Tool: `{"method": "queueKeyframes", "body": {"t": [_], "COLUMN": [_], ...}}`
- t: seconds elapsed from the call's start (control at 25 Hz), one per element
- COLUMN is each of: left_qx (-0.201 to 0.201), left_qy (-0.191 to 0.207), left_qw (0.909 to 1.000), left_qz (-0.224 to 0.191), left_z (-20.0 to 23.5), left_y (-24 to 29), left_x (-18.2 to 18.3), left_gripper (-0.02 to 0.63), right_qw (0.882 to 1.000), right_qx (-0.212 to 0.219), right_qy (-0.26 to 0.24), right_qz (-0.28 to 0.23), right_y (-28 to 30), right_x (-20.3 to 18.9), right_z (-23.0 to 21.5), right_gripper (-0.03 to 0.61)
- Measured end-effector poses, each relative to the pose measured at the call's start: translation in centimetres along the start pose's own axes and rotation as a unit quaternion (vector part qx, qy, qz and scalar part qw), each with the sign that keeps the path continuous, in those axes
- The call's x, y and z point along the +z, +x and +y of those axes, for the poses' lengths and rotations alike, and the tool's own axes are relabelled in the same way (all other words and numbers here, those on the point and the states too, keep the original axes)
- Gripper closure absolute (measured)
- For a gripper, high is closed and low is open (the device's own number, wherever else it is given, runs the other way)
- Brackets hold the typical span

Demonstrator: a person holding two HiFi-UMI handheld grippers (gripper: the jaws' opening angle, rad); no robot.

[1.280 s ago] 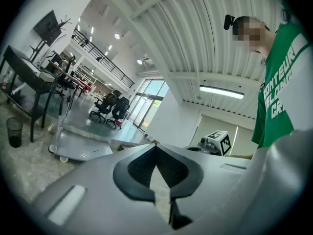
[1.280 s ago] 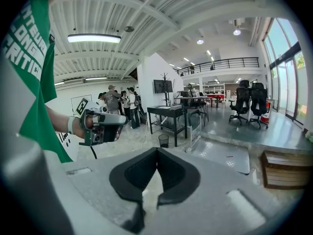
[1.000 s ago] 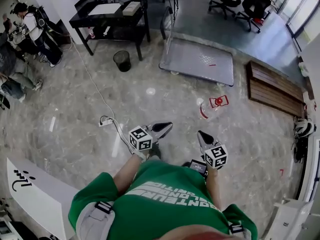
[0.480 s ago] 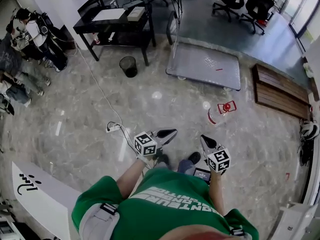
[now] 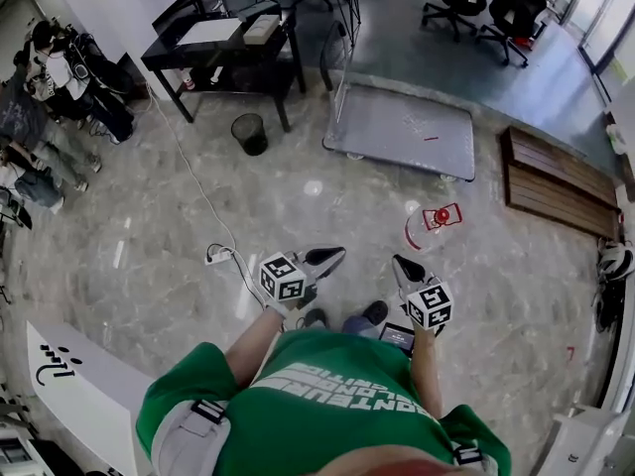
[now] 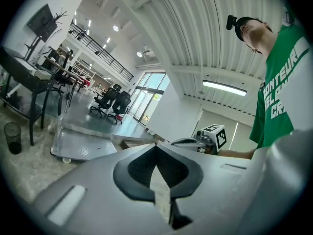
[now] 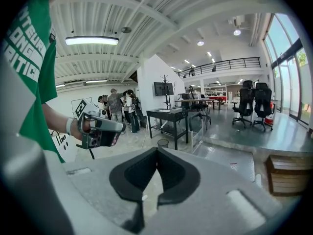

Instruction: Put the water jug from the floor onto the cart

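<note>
Head view: the clear plastic water jug with a red cap [image 5: 425,228] lies on the grey marble floor [image 5: 298,206], just beyond the right gripper [image 5: 400,265] and near the near-right corner of the flat grey platform cart [image 5: 402,127]. It looks tipped on its side, with the cap to the far right and its long axis running near-left to far-right, though it is small here. The left gripper [image 5: 332,256] is also apart from it. I judge this the approach: next, reach the jug and spread the jaws to take it.

Left gripper view: the jaws are pressed together with nothing between them.

Right gripper view: the jaws are together and empty; the cart lies ahead.
</note>
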State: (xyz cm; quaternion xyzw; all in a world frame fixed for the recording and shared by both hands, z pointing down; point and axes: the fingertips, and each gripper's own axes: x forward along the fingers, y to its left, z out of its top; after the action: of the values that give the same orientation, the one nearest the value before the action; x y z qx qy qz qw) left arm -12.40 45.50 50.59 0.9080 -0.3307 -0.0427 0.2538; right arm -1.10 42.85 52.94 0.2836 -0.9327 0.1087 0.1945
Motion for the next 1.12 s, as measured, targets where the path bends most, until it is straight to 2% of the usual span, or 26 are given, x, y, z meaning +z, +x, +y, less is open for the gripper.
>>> {"method": "queueKeyframes", "body": {"t": [0.28,0.64,0.88,1.12], "left_qx": [-0.031,-0.061,-0.061,-0.056], "left_qy": [0.02,0.034,0.031,0.027], "left_qw": [0.9991,0.9966,0.9962,0.996], "left_qz": [0.019,0.042,0.054,0.064], "left_z": [-1.3,-3.8,-5.1,-5.3], "left_y": [8.5,16.8,19.1,19.8], "left_x": [1.2,1.1,0.0,-0.7], "left_gripper": [0.606,0.606,0.606,0.606], "right_qw": [0.999,0.994,0.994,0.994], "right_qx": [-0.031,-0.071,-0.072,-0.056], "right_qy": [0.021,0.071,0.079,0.085], "right_qz": [-0.021,-0.033,-0.036,-0.035], "right_y": [-3.2,-8.6,-10.2,-9.8], "right_x": [-0.3,-3.2,-4.2,-4.9], "right_z": [-7.5,-15.2,-17.7,-17.8], "right_gripper": [0.588,0.588,0.588,0.588]}}
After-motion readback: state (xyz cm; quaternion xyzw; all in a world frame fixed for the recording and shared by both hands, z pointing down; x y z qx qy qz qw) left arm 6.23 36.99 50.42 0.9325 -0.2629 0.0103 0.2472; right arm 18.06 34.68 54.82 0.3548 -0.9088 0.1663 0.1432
